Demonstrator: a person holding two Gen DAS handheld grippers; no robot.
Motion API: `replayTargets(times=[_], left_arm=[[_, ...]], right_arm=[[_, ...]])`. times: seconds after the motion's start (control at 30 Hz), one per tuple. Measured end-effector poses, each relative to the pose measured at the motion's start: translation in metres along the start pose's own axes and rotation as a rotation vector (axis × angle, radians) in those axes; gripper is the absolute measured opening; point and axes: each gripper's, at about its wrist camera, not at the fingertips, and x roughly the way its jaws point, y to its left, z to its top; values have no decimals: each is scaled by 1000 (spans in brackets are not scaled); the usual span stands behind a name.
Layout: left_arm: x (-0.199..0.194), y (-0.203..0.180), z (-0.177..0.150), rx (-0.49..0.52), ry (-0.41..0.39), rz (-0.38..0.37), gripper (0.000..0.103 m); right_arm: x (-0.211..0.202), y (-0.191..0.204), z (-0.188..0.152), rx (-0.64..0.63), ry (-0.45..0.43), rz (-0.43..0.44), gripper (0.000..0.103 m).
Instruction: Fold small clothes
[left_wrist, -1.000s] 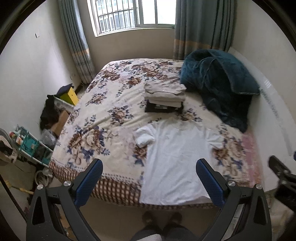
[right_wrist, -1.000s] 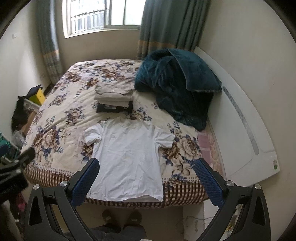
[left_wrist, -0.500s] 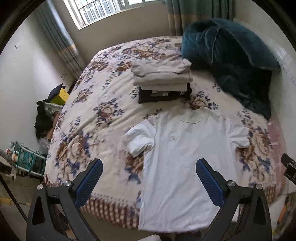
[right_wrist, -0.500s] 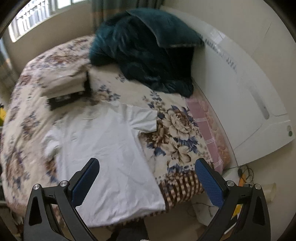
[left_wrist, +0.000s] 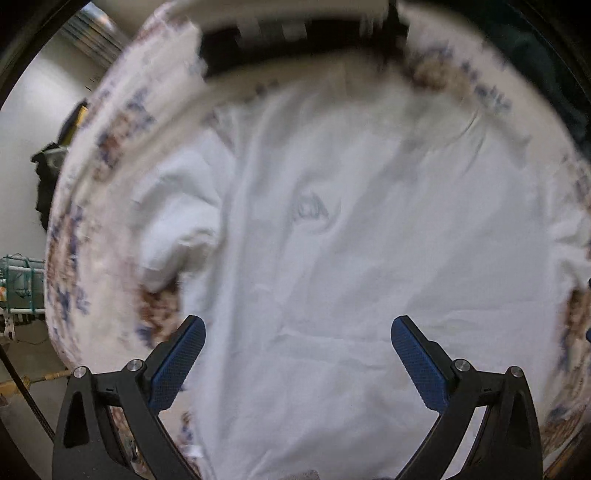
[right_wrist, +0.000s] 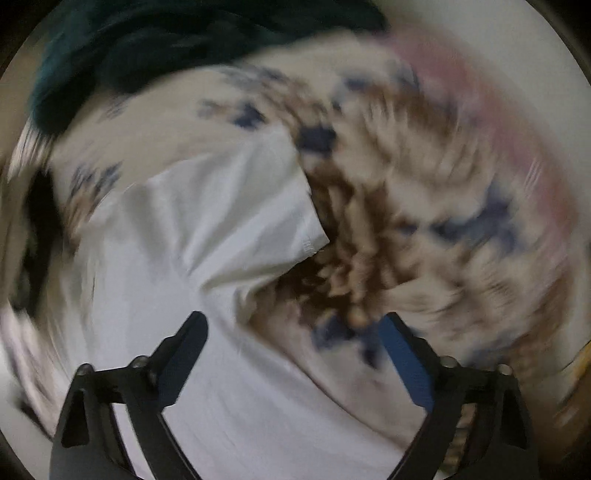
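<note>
A white T-shirt (left_wrist: 351, 229) lies flat, front up, on the floral bedspread (left_wrist: 74, 229). Its left sleeve (left_wrist: 177, 214) is crumpled. My left gripper (left_wrist: 297, 332) is open and empty, close above the shirt's lower body. In the right wrist view the shirt (right_wrist: 177, 258) fills the left half, with its right sleeve (right_wrist: 266, 214) lying flat. My right gripper (right_wrist: 293, 328) is open and empty, close above the shirt's right side by the armpit, one finger over the shirt and one over the bedspread (right_wrist: 424, 221). Both views are motion-blurred.
A stack of folded clothes (left_wrist: 295, 40) sits beyond the shirt's collar. A dark teal quilt (right_wrist: 155, 48) is bunched at the far side of the bed. Clutter and a green rack (left_wrist: 18, 280) stand on the floor to the left of the bed.
Both grippers have dropped fast toward the bed, so the shirt now fills both views. The right gripper swung toward the shirt's right sleeve. Both stayed open.
</note>
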Motion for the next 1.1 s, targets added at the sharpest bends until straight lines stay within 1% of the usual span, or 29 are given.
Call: replayTargets(times=[0.03,0.07,0.1,0.13,0.17,0.2,0.27,0.3,0.33,0.43,0.5,0.53,0.57,0.6,0.63,0.67,0.7,0.73,0.77,0.8,0.83,0.87,0.9,0.97,1.0,1.03,1.07,1.1], left_arm=[[15,-1,2,9,16,-2,103],[23,-5,6,14,20,-5,103],[32,-4,7,18,22,-5,103],[36,-7,11,16,21,-5,103],[39,-7,13,13,22,-7,103],[41,-5,15,1,23,-16,103],[40,0,16,-20,22,-31,103],[38,3,17,-32,23,-41,103],[34,9,16,-47,23,-52,103],[23,26,13,-71,10,-60,103],[13,41,9,-85,2,-57,103],[8,52,5,-95,-5,-54,103],[4,63,1,-102,-10,-49,103],[-1,76,-5,-116,-16,-38,103],[-3,84,-9,-126,-18,-32,103],[-2,92,-12,-137,-20,-26,103],[-3,106,-20,-152,-19,-10,103],[-3,115,-25,-161,-15,0,103],[-2,123,-30,-170,-12,9,103],[1,133,-35,-182,-6,21,103],[3,145,-43,-198,6,32,103],[7,154,-46,-212,14,35,103],[8,170,-56,-236,26,38,103],[13,188,-66,-274,41,37,103],[14,206,-77,-313,46,22,103],[16,215,-84,-341,46,8,103],[17,226,-89,-373,47,-15,103],[20,239,-95,-419,49,-67,103]], right_arm=[[21,-14,5,83,30,48,84],[43,-28,11,169,54,108,82],[56,-35,13,226,66,150,78],[70,-43,14,292,70,210,77],[80,-49,15,349,61,259,77],[86,-54,14,407,25,297,75],[86,-58,11,470,-48,327,54],[85,-57,10,481,-69,326,28],[83,-54,9,479,-97,315,10],[70,-32,8,422,-168,272,5],[50,5,9,285,-234,225,5],[43,19,15,225,-255,210,5],[34,41,17,136,-286,193,5],[22,76,10,-1,-327,177,5],[15,98,4,-84,-340,164,5],[10,132,-11,-232,-363,146,5],[9,153,-27,-340,-376,137,5],[13,185,-51,-500,-385,100,5],[18,202,-75,-623,-391,72,5],[30,226,-105,-773,-391,39,5],[39,233,-122,-852,-375,16,5],[58,246,-146,-963,-318,-35,5],[71,247,-162,-1021,-269,-71,5],[82,247,-183,-1046,-203,-80,10],[80,241,-189,-1021,-180,-57,26],[75,235,-192,-998,-163,-31,48],[69,227,-195,-954,-138,8,55],[64,221,-195,-922,-126,26,59]])
